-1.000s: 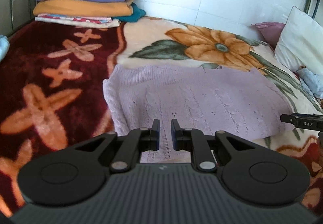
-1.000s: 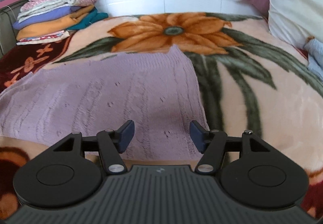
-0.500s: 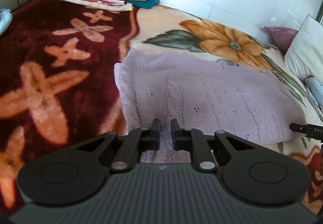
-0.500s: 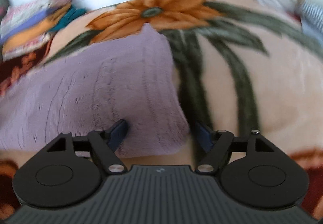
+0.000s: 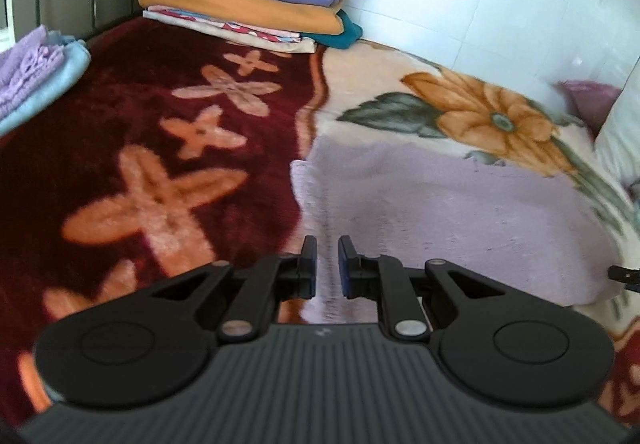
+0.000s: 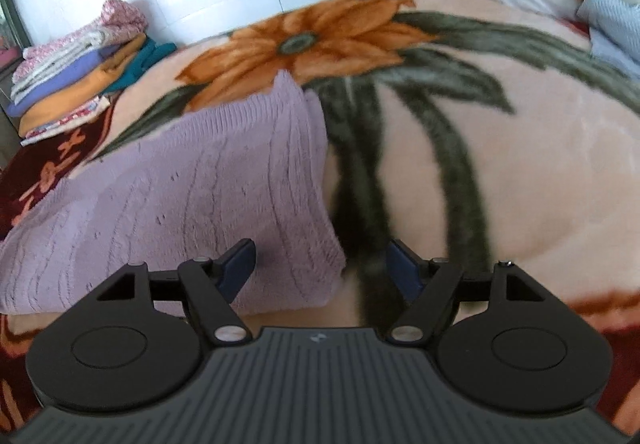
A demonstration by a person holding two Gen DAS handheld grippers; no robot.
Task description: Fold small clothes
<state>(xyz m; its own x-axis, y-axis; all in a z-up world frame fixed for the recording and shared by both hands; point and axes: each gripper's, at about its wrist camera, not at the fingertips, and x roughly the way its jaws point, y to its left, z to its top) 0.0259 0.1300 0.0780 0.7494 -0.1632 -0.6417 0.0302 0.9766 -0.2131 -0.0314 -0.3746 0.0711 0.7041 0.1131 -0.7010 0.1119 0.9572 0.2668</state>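
Folded lilac knit sweater (image 5: 440,220) lies centre frame on floral plush blanket (image 5: 160,124). Left gripper (image 5: 328,264): jaws narrowly parted over sweater's near-left edge, gripping nothing. Right gripper (image 6: 320,268): jaws wide, straddling sweater's near-right corner (image 6: 312,276).

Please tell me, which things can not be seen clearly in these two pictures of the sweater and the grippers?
- Lilac sweater: near hem hidden behind the left gripper body in left wrist view; knit blurred.
- Right gripper: cut off by the left view's right edge.
- Sweater's near corner: contact with the right gripper's open fingers unclear.
- Folded stack: too small.
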